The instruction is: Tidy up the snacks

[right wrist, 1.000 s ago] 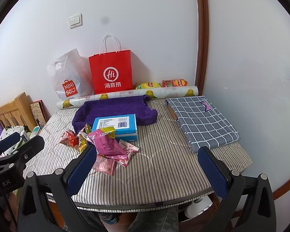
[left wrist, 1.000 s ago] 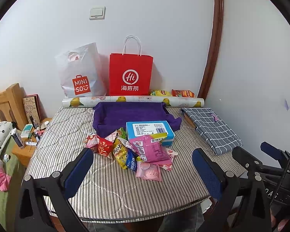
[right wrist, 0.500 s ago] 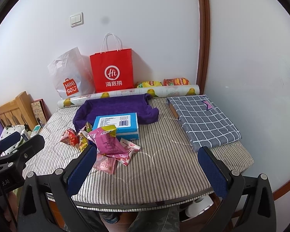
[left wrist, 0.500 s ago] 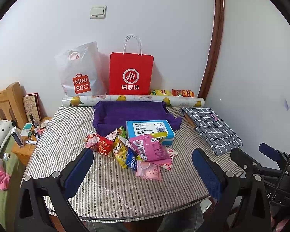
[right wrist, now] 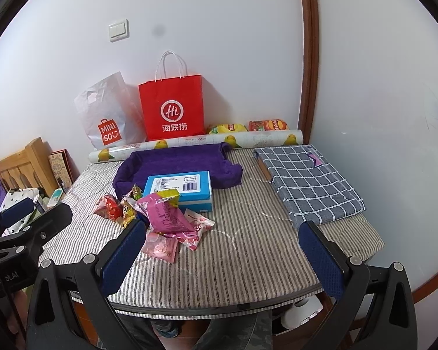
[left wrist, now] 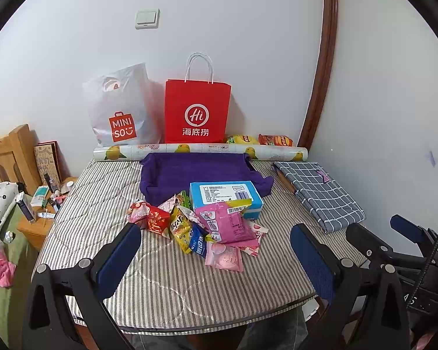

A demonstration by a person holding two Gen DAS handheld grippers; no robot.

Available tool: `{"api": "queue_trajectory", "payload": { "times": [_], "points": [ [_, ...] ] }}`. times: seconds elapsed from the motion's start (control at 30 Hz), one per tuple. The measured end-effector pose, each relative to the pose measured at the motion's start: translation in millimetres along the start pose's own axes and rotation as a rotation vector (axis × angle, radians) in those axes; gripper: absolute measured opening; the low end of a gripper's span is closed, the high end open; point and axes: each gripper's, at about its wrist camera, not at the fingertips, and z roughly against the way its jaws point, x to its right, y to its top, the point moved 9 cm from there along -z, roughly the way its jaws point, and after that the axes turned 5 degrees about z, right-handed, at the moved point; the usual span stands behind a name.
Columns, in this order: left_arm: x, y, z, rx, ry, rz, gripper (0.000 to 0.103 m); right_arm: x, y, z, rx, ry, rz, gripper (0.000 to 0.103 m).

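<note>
A pile of snack packets lies mid-table: a big pink packet (left wrist: 229, 223) (right wrist: 168, 215), a yellow packet (left wrist: 180, 227), a red packet (left wrist: 156, 220) and a small pink one (left wrist: 224, 258). A blue box (left wrist: 224, 197) (right wrist: 179, 188) sits behind them, against a purple cloth tray (left wrist: 195, 169) (right wrist: 175, 163). My left gripper (left wrist: 214, 250) is open and empty, near the table's front edge, short of the pile. My right gripper (right wrist: 223, 250) is open and empty, to the right of the pile.
A red paper bag (left wrist: 197, 110) and a white Miniso bag (left wrist: 118, 110) stand at the wall behind a patterned roll (left wrist: 201, 149). Two chip bags (left wrist: 260, 140) lie beside them. A folded checked cloth (left wrist: 321, 192) lies at the right. A wooden nightstand (left wrist: 41, 221) is at the left.
Both grippers have shifted only slightly; the view has barely changed. Nothing on the table has moved.
</note>
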Motion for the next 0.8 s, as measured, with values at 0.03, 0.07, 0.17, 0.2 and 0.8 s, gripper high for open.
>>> {"api": "queue_trajectory", "payload": {
  "times": [0.03, 0.07, 0.17, 0.2, 0.8],
  "points": [
    [0.5, -0.2, 0.1, 0.001, -0.001, -0.001, 0.103, -0.3, 0.2, 0.2, 0.001, 0.000, 0.001, 0.103],
    [-0.1, -0.4, 0.9, 0.001, -0.002, -0.002, 0.103, -0.9, 0.3, 0.6, 0.002, -0.001, 0.001, 0.103],
    [-0.4, -0.8, 1.8, 0.002, -0.004, -0.004, 0.103, -2.9, 0.5, 1.9, 0.005, 0.003, 0.004, 0.103],
    [-0.4, -0.9, 1.7, 0.002, -0.004, -0.006, 0.103, -3.5, 0.8, 2.2, 0.006, 0.003, 0.005, 0.103],
    [-16.5, -3.6, -20.8, -0.029, 0.005, -0.015, 0.103, -6.2, -4.5, -14.0, -0.004, 0.028, -0.004, 0.103]
  ]
}}
